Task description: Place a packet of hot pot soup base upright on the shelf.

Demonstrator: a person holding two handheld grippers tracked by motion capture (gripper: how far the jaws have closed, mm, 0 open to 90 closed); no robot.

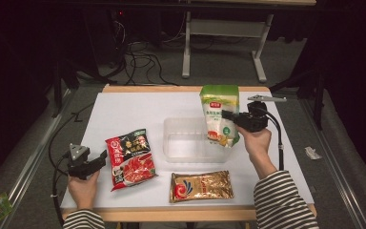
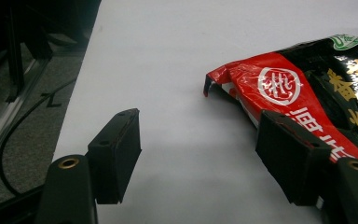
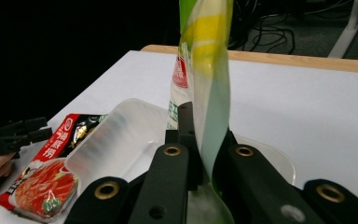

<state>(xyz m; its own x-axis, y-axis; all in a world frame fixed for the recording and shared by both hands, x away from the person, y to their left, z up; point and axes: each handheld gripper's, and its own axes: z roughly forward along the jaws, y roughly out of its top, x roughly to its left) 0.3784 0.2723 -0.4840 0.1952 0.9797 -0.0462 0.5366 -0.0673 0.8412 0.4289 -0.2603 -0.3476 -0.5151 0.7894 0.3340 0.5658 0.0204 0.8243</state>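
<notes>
Gripping green bag upright in clamped right gripper, hanging over right end of tub; left gripper idling open.

Red packet lies left of tub, gold packet before it.

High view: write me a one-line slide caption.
Right tool holds a green-and-white pouch upright over the clear tray; left tool rests open beside the red packet.

Green-white pouch, red-black packet, gold packet, striped sleeve
</notes>
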